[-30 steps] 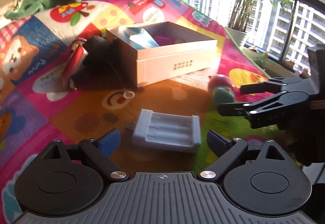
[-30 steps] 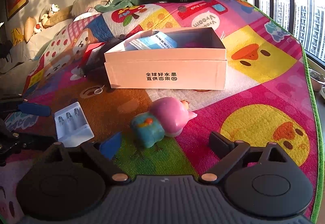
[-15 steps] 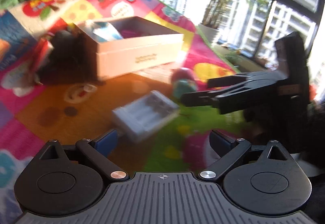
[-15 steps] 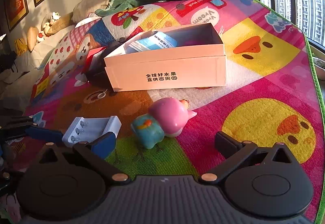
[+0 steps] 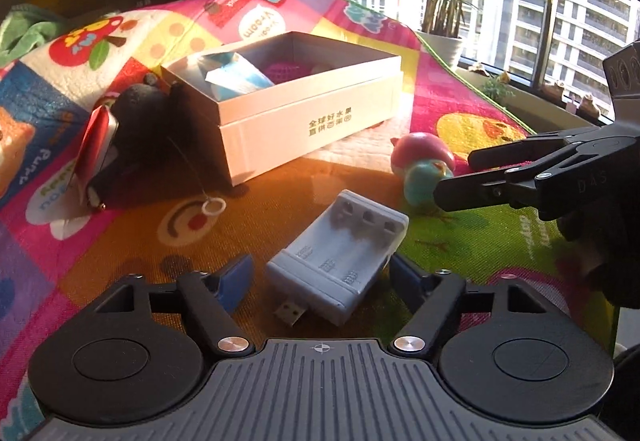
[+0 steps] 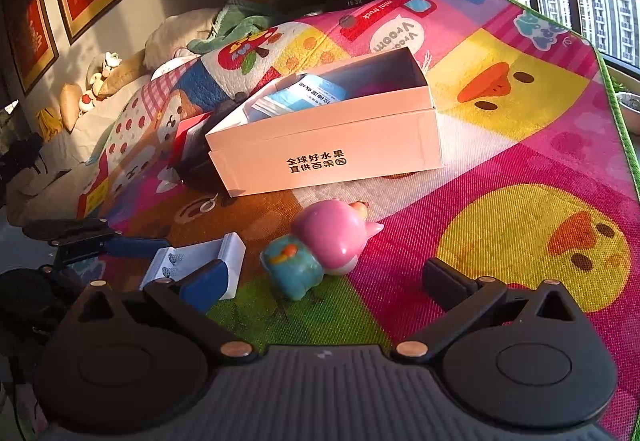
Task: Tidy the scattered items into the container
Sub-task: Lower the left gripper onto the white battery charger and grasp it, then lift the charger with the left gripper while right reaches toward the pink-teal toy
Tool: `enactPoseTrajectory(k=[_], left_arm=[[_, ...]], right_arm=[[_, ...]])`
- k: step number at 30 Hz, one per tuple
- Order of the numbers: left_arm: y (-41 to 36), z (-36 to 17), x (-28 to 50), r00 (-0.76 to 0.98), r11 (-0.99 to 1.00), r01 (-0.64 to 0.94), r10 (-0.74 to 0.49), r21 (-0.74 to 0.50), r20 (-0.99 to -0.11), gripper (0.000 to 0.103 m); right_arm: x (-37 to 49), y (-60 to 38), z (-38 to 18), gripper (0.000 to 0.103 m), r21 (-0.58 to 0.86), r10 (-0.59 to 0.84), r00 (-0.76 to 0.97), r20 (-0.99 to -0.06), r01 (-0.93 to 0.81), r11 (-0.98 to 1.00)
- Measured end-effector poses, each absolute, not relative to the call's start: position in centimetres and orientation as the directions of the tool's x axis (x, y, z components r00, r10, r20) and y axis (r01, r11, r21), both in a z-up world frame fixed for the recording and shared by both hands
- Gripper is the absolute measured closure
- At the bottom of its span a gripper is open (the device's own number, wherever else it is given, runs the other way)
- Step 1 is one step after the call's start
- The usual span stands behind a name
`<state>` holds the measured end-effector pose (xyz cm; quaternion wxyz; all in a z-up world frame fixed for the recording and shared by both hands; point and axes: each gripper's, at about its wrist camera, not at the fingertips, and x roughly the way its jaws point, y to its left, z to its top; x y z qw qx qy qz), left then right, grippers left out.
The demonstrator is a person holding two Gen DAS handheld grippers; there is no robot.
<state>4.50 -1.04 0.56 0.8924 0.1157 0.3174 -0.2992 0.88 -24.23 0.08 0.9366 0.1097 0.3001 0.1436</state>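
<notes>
White battery charger (image 5: 340, 257) lies on play mat (image 5: 120, 249), between fingers of left gripper (image 5: 320, 277). Jaws closing, not squeezing yet. Right gripper (image 6: 324, 281) wide open, holds nothing, near pink-and-blue toy (image 6: 320, 245). Box (image 5: 312, 121) already has blue packet (image 5: 236, 77) inside. Charger, toy, black plush (image 5: 140, 121) beside box not yet put away.

White charger (image 5: 343, 257), pink-and-teal toy (image 6: 320, 249), cartoon-patterned mat (image 6: 520, 169)

Black linkage grippers (image 5: 320, 277) with blue finger pads (image 5: 234, 281), silver pivot screws, ribbed grey housing
</notes>
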Motion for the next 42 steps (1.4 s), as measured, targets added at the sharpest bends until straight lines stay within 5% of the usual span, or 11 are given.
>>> enactPoseTrajectory(k=[4,9,14,18,25,30,35,42], left_arm=[[-1.0,0.6,3.9,0.646,0.813,0.581,-0.44,0.029,-0.624,0.041],[0.4,0.6,3.8,0.722,0.903,0.427,-0.312,0.043,-0.618,0.042],[1.8,0.7,3.9,0.746,0.943,0.333,-0.253,0.017,-0.616,0.029],[1.9,0.7,4.2,0.731,0.941,0.338,-0.269,-0.011,-0.626,0.003],[3.0,0.6,4.4,0.745,0.968,0.241,-0.227,-0.064,-0.627,0.001],[3.6,0.6,4.4,0.748,0.967,0.236,-0.246,-0.099,-0.616,0.0],[3.4,0.6,4.2,0.757,0.966,0.243,-0.247,-0.09,-0.605,0.0],[3.7,0.9,3.6,0.746,0.923,0.357,-0.376,-0.146,-0.55,0.0]], right_arm=[[0.9,-24.0,0.1,0.0,0.279,0.328,0.779,-0.534,-0.204,0.938],[0.9,-24.0,0.1,0.0,0.278,0.328,0.779,-0.534,-0.204,0.939],[1.1,-23.0,0.2,0.0,0.211,0.29,0.77,-0.568,-0.204,0.956],[1.6,-22.1,0.4,0.0,0.144,0.258,0.743,-0.618,-0.216,0.966],[1.5,-21.1,0.4,0.0,0.065,0.214,0.738,-0.64,-0.226,0.972],[2.1,-21.6,1.7,0.001,0.187,0.234,0.77,-0.593,-0.151,0.971],[4.5,-20.6,2.0,0.033,0.135,0.172,0.742,-0.648,-0.111,0.985],[3.1,-20.6,2.1,0.035,0.203,0.225,0.745,-0.628,-0.122,0.972]])
